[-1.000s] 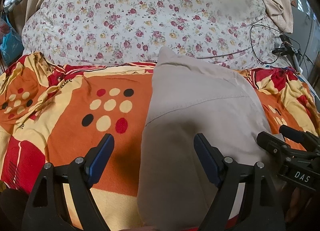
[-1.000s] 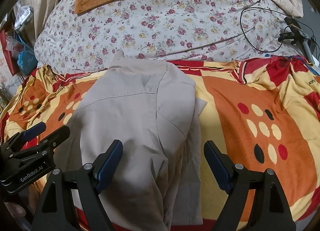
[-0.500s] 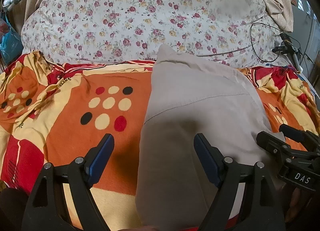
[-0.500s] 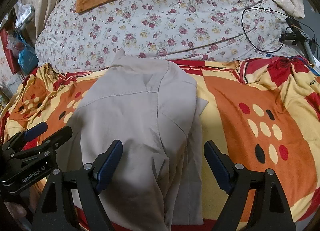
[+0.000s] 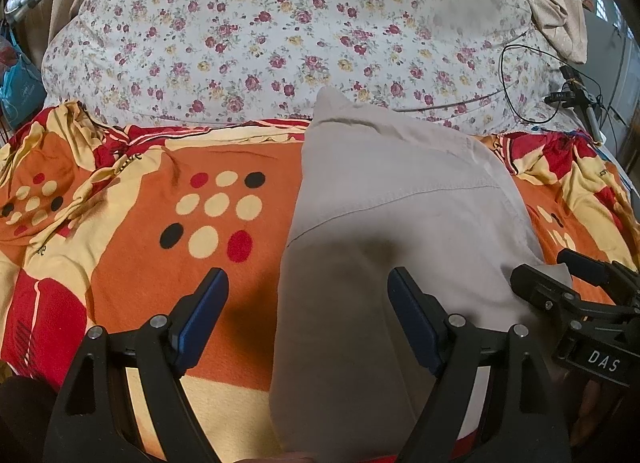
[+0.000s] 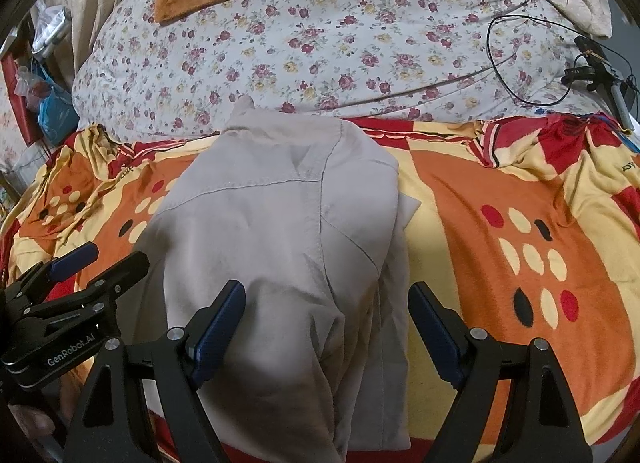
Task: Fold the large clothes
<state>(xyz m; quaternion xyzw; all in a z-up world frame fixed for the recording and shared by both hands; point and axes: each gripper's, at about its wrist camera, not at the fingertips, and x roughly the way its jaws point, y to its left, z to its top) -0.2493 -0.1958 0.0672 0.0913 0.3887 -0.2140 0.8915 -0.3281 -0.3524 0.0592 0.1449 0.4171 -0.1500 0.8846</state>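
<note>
While the left gripper [image 5: 308, 311] hangs spread and empty, likely lining up a fold, the shirt's [image 5: 400, 223] left edge lies between its jaws on the blanket [image 5: 140, 223]; from the right wrist, the right gripper [image 6: 326, 323] gapes too, over the shirt's [image 6: 272, 231] right side, nothing pinched
</note>
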